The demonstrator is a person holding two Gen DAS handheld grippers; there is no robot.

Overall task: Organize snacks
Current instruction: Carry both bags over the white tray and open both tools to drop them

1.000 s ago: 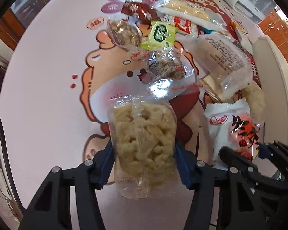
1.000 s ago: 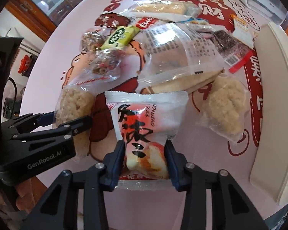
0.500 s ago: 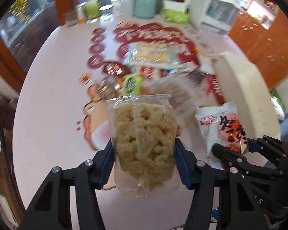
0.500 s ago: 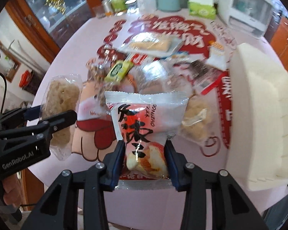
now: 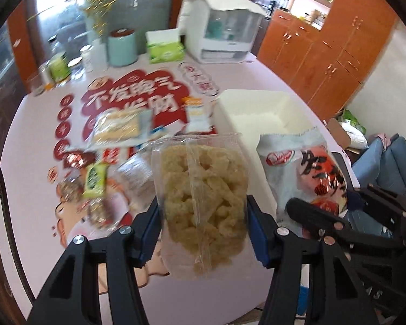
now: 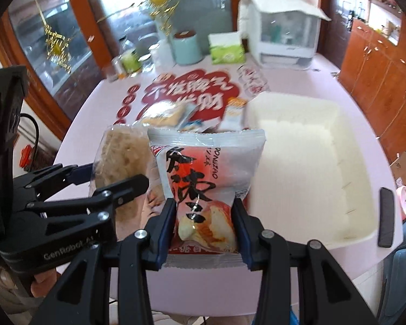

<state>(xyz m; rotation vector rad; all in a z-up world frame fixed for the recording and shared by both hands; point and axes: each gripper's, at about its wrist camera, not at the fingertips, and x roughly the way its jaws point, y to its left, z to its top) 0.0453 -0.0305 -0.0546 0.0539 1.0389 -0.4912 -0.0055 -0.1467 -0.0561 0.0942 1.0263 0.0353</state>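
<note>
Carrying two snacks at once, you have both up in the air above the surface [image 5: 32, 140]. Your left tool [image 5: 203, 233] is clamped on the clear bag of puffed rice [image 5: 203, 189]. Your right tool [image 6: 204, 227] is clamped on the white and red snack bag [image 6: 203, 178]. The white bin [image 6: 305, 168] sits by the right edge of the surface, and it looks empty. I think the next move is to bring each bag over the bin, lower it, and only then let go. One bin, two bags in your tools. More snacks lie in the middle of the surface, but they are blurred. I can count about six there.
</note>
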